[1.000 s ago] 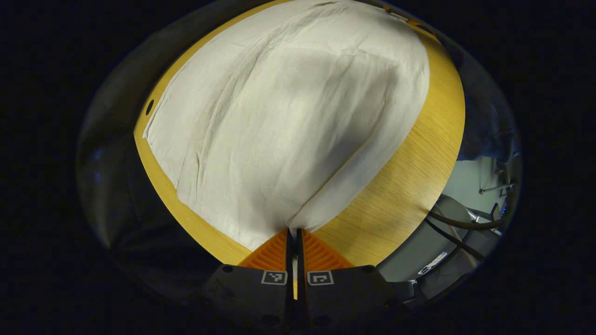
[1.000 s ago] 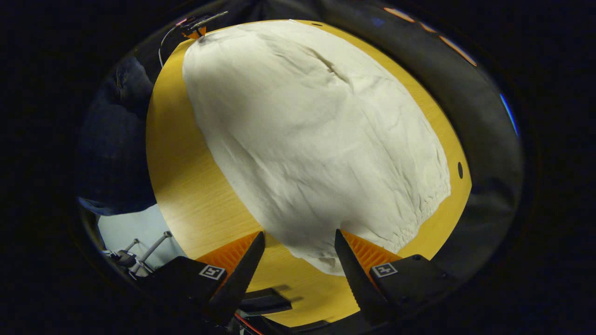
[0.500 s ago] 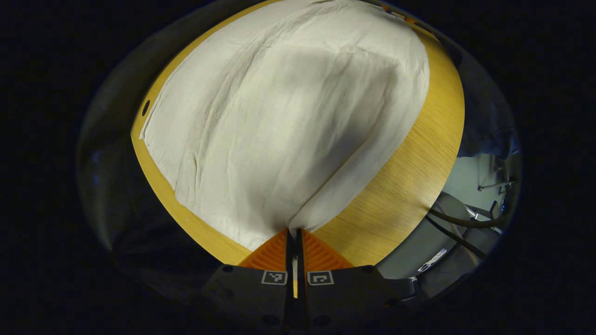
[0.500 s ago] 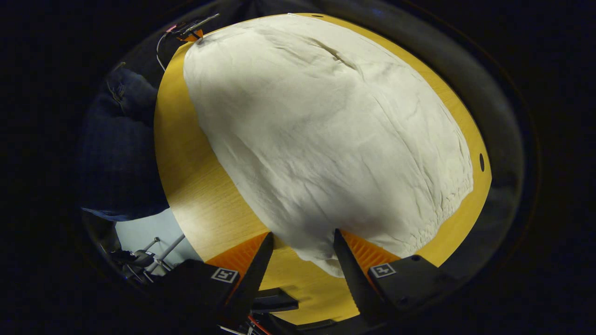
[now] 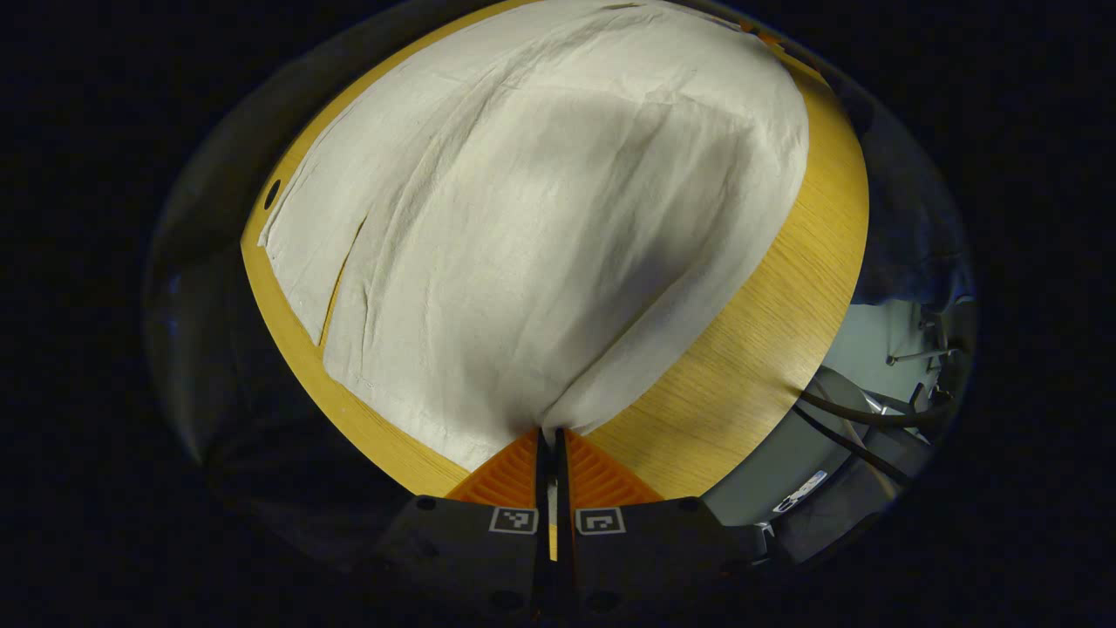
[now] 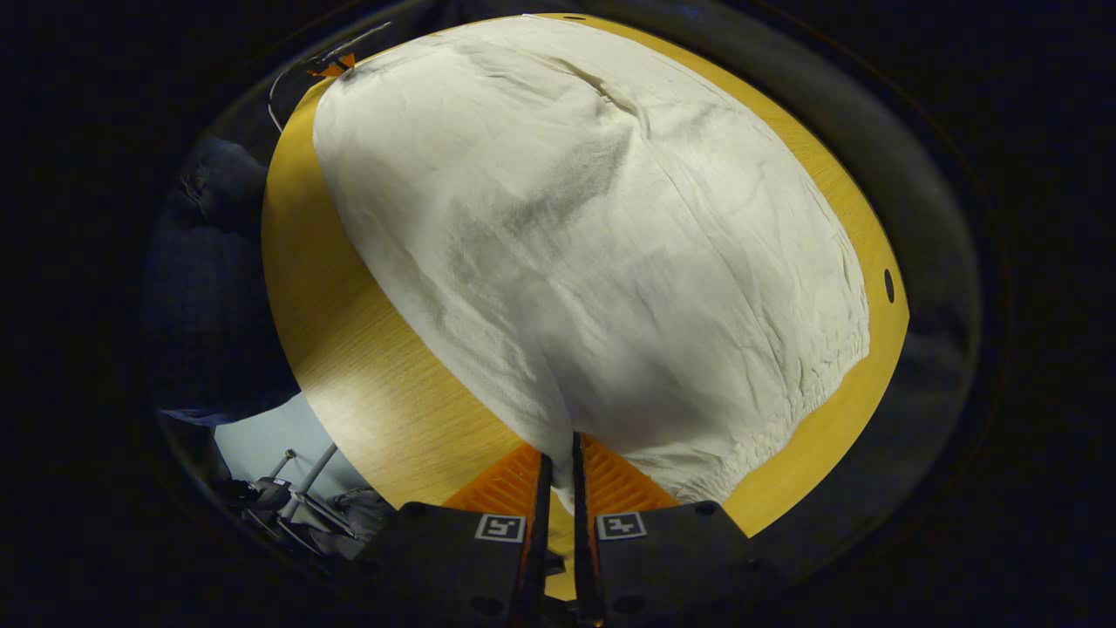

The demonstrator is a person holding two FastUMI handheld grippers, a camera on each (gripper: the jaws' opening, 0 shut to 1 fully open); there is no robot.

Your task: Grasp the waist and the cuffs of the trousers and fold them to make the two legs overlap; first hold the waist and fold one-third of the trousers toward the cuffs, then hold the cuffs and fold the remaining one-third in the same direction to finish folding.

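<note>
The trousers lie spread flat over most of the wooden bench, pale and creased, and you have a hold on them at both ends. In the left gripper view, your left hand-held gripper has its two fingers pressed together on a pinch of fabric at the near edge of the cuff end; the cloth rises from that pinch in a small peak and fans out across the bench. A narrow slit between the two legs shows near the cuffs, with the bench visible through it. In the right gripper view, the trousers run away from you, and the gathered, elastic waist curves along the near right side. Your right hand-held gripper is closed as well, both fingers clamping the near corner of the waist, where the fabric bunches into a fold. A small dark hole sits in the bench close to the far side of the waist. Beyond the bench edge on the left, a pale floor with some metal legs shows.
</note>
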